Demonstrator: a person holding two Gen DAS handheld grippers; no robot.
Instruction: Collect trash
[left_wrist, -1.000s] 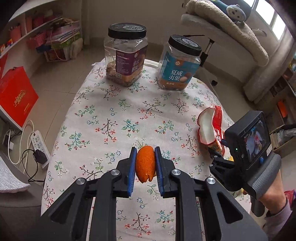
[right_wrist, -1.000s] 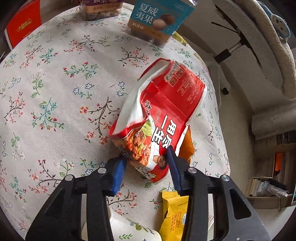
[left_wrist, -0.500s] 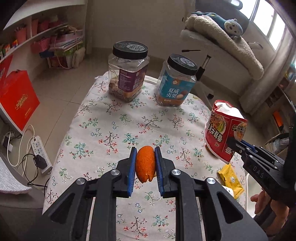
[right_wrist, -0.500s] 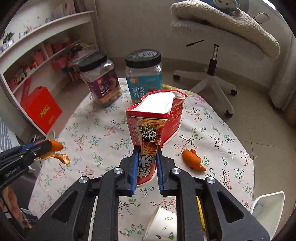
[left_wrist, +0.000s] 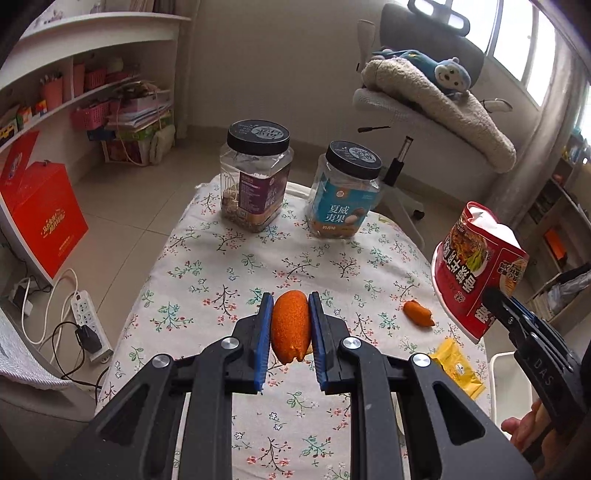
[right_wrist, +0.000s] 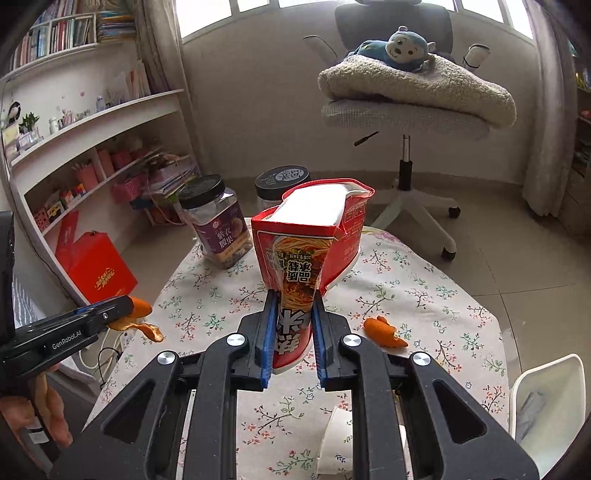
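Note:
My left gripper (left_wrist: 290, 325) is shut on a piece of orange peel (left_wrist: 290, 326) and holds it above the floral table (left_wrist: 207, 266). My right gripper (right_wrist: 293, 325) is shut on a crushed red instant-noodle cup (right_wrist: 306, 243), held upright in the air; the cup also shows at the right of the left wrist view (left_wrist: 476, 269). The left gripper with its peel (right_wrist: 135, 317) shows at the left of the right wrist view. A second orange peel (left_wrist: 417, 313) lies on the table, also in the right wrist view (right_wrist: 384, 328). A yellow sachet (left_wrist: 458, 369) lies near the table's right edge.
Two black-lidded jars (left_wrist: 256, 181) (left_wrist: 347, 190) stand at the table's far end. A white bin (right_wrist: 546, 402) sits at the table's right. A white paper cup (right_wrist: 338, 443) lies near the front edge. An office chair (right_wrist: 406, 110) with a blanket stands behind.
My right gripper has lifted the noodle cup off the table and raised it upright. My left gripper has risen with the peel still in it.

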